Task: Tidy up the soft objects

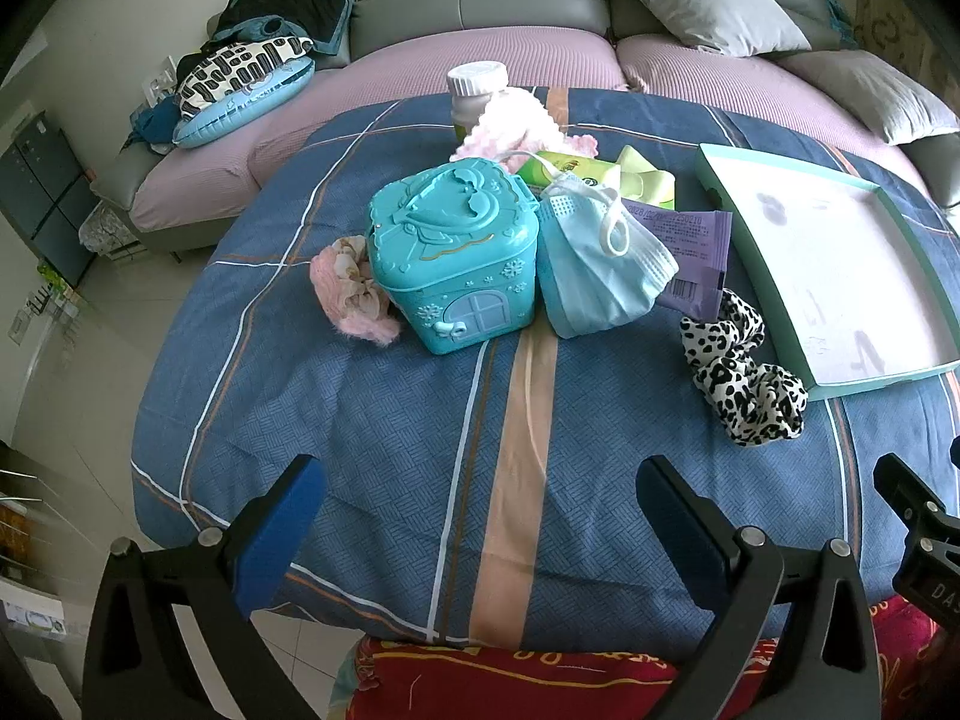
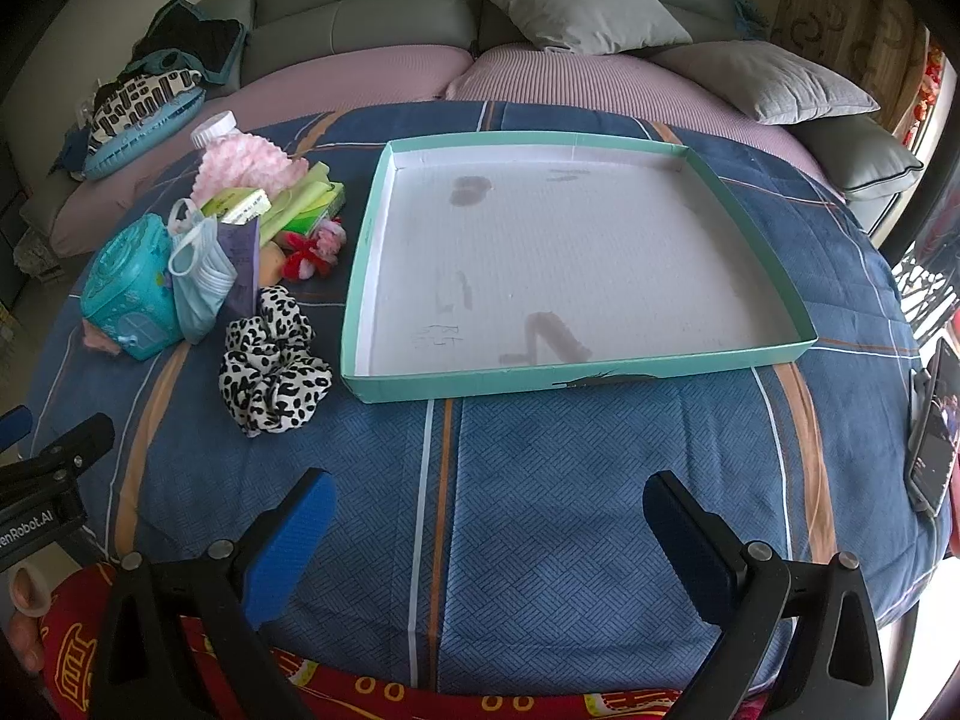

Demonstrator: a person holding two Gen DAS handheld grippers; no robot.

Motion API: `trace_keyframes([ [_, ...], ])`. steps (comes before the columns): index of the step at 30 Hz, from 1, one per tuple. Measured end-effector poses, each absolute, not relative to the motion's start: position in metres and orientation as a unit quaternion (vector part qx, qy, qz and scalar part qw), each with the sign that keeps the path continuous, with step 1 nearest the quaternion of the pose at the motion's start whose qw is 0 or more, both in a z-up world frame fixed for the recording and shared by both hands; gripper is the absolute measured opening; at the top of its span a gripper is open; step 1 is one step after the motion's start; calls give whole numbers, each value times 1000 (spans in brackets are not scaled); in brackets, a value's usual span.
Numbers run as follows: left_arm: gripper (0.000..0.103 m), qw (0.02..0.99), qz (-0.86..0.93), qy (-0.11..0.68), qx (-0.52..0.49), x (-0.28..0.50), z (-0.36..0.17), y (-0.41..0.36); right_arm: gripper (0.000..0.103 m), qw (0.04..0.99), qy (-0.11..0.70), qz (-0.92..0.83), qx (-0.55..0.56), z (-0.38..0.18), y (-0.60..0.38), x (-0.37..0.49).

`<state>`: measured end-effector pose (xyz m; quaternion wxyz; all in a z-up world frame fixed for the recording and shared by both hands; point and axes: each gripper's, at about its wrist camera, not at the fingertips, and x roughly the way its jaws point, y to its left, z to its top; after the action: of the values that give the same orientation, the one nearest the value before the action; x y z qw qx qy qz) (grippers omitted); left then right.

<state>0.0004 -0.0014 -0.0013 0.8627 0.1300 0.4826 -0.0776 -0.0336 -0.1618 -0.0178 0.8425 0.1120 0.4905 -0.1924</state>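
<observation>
A leopard-print scrunchie (image 1: 741, 375) (image 2: 273, 366) lies on the blue quilt just left of an empty teal-rimmed tray (image 1: 720, 192) (image 2: 456, 387). A blue face mask (image 1: 591, 264) (image 2: 198, 282) leans on a teal toy house box (image 1: 456, 252) (image 2: 129, 294). A pink furry scrunchie (image 1: 351, 294) lies left of the box. A pink knitted cloth (image 1: 510, 126) (image 2: 240, 165) and a red-pink plush (image 2: 315, 249) sit behind. My left gripper (image 1: 480, 516) is open and empty near the front edge. My right gripper (image 2: 489, 522) is open and empty in front of the tray.
A white-capped bottle (image 1: 477, 93), green packets (image 1: 600, 174) and a purple sachet (image 1: 690, 252) lie among the pile. A phone (image 2: 933, 438) lies at the table's right edge. A sofa with grey cushions (image 2: 576, 0) stands behind.
</observation>
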Motion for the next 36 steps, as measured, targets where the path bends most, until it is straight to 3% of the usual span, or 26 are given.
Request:
trace_keyframes([
  [36, 103, 867, -88, 478, 112, 2, -4, 3, 103, 841, 494, -189, 113, -20, -161, -33],
])
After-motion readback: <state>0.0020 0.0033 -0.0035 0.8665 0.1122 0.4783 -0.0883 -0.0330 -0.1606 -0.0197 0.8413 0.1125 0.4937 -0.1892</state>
